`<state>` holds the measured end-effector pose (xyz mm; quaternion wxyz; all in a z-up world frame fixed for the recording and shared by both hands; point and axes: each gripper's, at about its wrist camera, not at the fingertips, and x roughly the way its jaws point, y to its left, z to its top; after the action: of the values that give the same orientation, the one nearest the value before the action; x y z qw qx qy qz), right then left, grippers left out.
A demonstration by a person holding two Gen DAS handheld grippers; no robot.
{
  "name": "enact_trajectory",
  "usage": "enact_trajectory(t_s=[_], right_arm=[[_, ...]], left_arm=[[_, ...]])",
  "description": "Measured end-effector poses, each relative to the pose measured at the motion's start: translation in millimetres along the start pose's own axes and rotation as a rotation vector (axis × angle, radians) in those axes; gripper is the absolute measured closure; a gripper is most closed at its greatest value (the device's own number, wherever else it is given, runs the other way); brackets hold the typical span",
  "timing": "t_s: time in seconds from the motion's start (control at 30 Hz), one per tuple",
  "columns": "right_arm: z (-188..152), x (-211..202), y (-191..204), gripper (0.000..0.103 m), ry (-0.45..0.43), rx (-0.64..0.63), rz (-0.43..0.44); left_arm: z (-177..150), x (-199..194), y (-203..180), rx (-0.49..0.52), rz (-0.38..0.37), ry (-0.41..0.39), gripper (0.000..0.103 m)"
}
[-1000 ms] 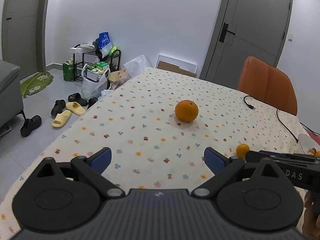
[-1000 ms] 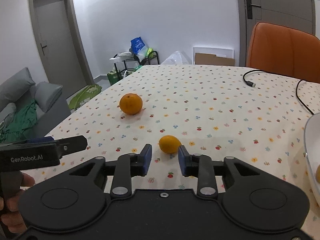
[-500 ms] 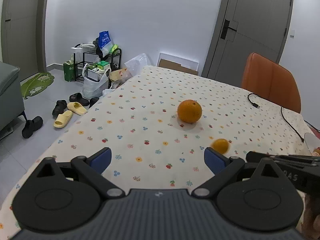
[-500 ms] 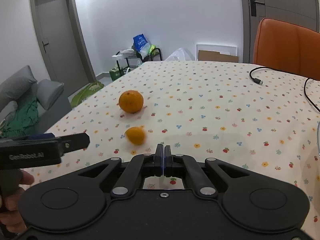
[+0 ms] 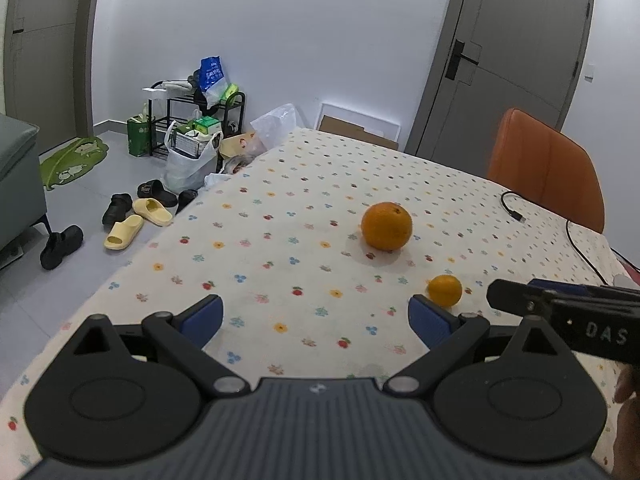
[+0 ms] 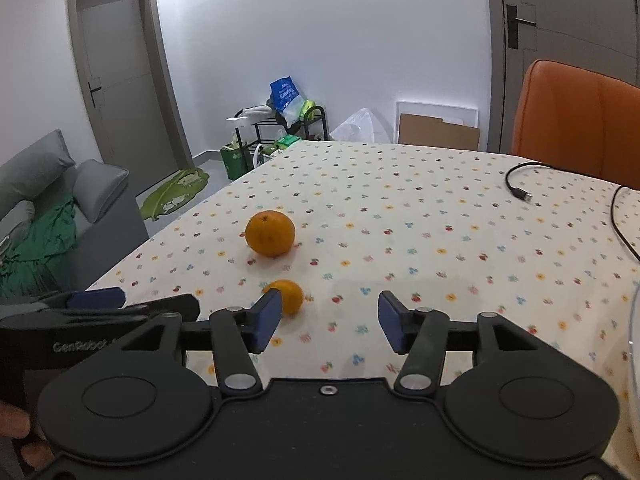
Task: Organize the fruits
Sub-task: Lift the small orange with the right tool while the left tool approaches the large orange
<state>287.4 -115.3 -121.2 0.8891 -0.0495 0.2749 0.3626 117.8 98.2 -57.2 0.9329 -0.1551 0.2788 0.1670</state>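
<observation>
Two pieces of lettering can be read: white "DAS" on the black body of the right claw (image 5: 516,300) where it juts into the left wrist view, and "GenRobot" on the body of the left claw (image 6: 120,300) at the left edge of the right wrist view.

Seen from its own camera, the left claw (image 5: 316,314) is released, its blue pads spread wide over the flowered cloth of the worktop (image 5: 280,208), holding and touching nothing. The right claw (image 6: 328,318) is also released, less widely; nothing sits between its pads. The small orange (image 6: 289,296) lies on the cloth just at the left pad (image 6: 267,322), partly hidden behind it, so contact cannot be judged. In the left wrist view the same small orange (image 5: 445,290) sits just past that claw's right pad. The large orange (image 6: 270,233) rests further out on the cloth, apart from both claws and near the small one; it also shows in the left view (image 5: 386,226).

Only the left view shows slippers (image 5: 136,218) and dark shoes on the floor. Only the right view shows a grey sofa (image 6: 52,184) with green fabric and a pale curved rim (image 6: 634,344) at the right edge. Both show the black cable (image 6: 520,184), the orange chair (image 6: 576,116) and the cluttered rack (image 5: 192,120).
</observation>
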Motion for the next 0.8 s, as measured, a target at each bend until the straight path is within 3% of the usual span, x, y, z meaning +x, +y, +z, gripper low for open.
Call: enact_trajectory(t_s=[0.37,0.43,0.47,0.8], right_arm=[[5,29,25,0.050,0.035,-0.048,0.036],[4,34,26,0.059,0.044,-0.055,0.035],[3,36,25,0.081,0.050,-0.054,0.039],[3,16,10,0.082,-0.002,-0.016,0.031]], left_arm=[[6,2,26,-0.047,0.038,-0.001,0.005],[7,3,28,-0.048,0.040,0.000,0.005],[7,3,28,-0.046,0.042,0.000,0.005],[10,6,17,-0.016,0.037,-0.001,0.005]])
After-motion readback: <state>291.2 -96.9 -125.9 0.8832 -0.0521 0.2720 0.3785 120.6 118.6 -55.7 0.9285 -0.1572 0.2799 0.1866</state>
